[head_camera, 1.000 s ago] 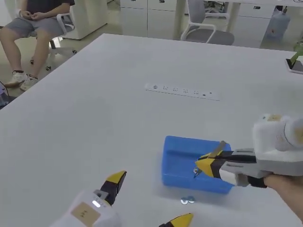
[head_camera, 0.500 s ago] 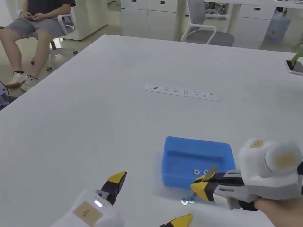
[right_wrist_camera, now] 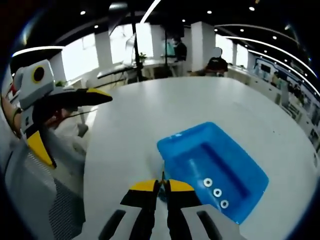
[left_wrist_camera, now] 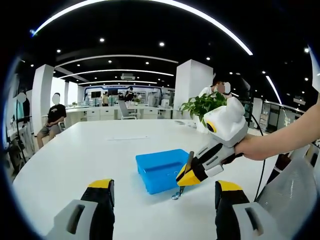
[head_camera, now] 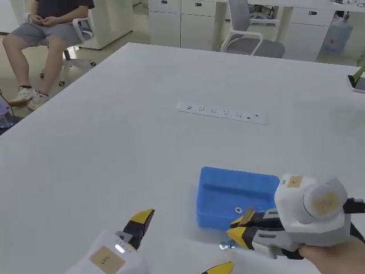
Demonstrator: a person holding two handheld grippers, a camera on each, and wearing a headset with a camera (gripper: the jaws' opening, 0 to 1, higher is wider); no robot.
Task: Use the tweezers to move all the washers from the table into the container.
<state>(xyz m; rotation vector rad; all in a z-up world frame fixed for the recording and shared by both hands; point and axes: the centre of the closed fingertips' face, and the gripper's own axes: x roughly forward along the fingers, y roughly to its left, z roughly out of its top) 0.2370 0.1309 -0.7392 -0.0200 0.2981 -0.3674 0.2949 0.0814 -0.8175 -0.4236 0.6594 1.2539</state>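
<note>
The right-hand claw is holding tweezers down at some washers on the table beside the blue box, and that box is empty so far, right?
Not empty: the right gripper view shows three washers lying in the blue box. The rest holds: the right claw grips tweezers, aimed at washers on the table beside the box.

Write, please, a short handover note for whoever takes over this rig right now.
Left gripper: open, empty, held above the table short of the blue container.
Right gripper: shut on the tweezers, whose tips point down at the loose washers.
Loose washers: a small cluster on the table by the container's near wall; count unclear.
Done: three washers in the container.
Left: pick up the cluster and drop it in.
</note>
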